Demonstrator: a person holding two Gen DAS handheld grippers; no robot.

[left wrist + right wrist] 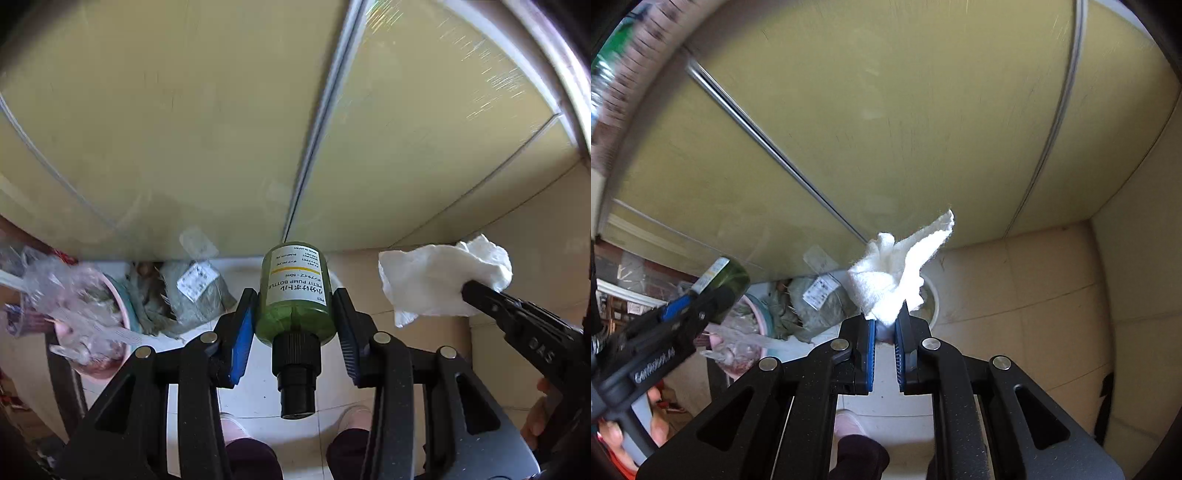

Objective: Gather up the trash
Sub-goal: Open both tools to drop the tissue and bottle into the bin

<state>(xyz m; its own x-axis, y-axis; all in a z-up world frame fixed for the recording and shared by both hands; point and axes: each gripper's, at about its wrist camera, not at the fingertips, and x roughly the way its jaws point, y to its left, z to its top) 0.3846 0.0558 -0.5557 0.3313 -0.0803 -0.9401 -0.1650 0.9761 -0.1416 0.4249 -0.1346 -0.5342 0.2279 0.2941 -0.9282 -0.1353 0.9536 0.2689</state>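
My left gripper (295,314) is shut on a small green pump bottle (295,291) with a white label and black neck, held in the air with its base pointing forward. It shows in the right wrist view (726,282) at the left. My right gripper (885,317) is shut on a crumpled white tissue (897,266), held up above the floor. The tissue (439,277) and the right gripper (476,291) show at the right of the left wrist view.
Below are a white bin (932,299), a pink bin (114,317) stuffed with plastic wrappers, and a grey-green bag with a white label (195,291). Yellow-green cabinet doors (184,129) fill the background. Beige tile floor (1034,295) lies to the right. The person's feet (354,417) are below.
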